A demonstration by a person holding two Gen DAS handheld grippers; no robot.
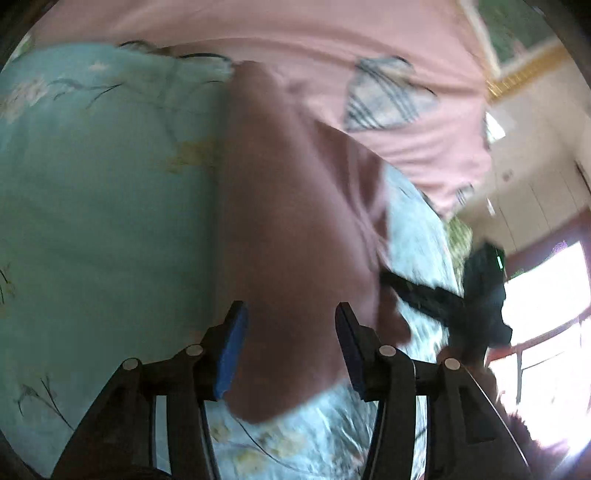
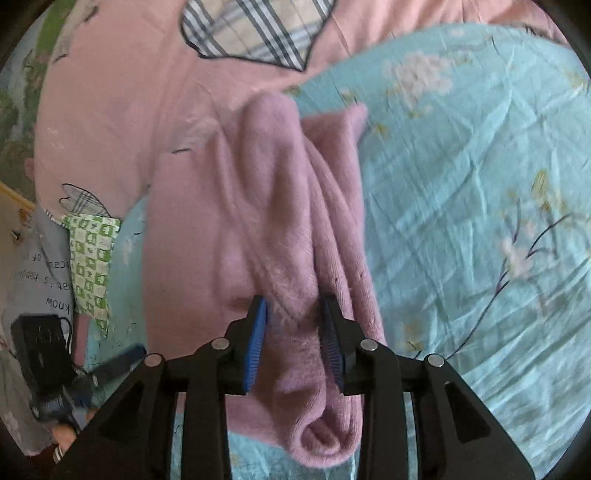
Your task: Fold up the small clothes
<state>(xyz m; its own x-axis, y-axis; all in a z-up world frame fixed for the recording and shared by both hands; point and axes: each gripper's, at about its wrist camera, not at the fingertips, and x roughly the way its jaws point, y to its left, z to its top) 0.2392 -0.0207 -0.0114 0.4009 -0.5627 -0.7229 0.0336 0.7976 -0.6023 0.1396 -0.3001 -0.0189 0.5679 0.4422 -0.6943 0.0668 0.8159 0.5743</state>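
Mauve knitted fabric, a small fuzzy garment (image 2: 258, 206), is lying on the bed's turquoise floral sheet (image 2: 480, 184), its far end reaching toward a pink quilt (image 2: 110, 92) with a plaid heart patch (image 2: 251, 29). In the right wrist view the right gripper (image 2: 295, 332) is straddling a raised ridge of the knit; its jaws are sitting close on either side of that bunched fold and appear to be clamping it, though the blue pads are not fully meeting. In the left wrist view the left gripper (image 1: 291, 354) is hovering over the same garment (image 1: 295, 221), jaws standing apart with cloth between them but not pinched. That view is blurring, so fine detail is hard to read.

Judging by the layout, the fold is only partly underway: the garment is looking gathered lengthwise into soft rolls rather than lying in a flat, squared stack. Smoothing, a crosswise fold and setting it aside seem to be remaining. A green checked cloth (image 2: 92, 266) and a black device (image 2: 37, 343) are lying at the bed's edge.
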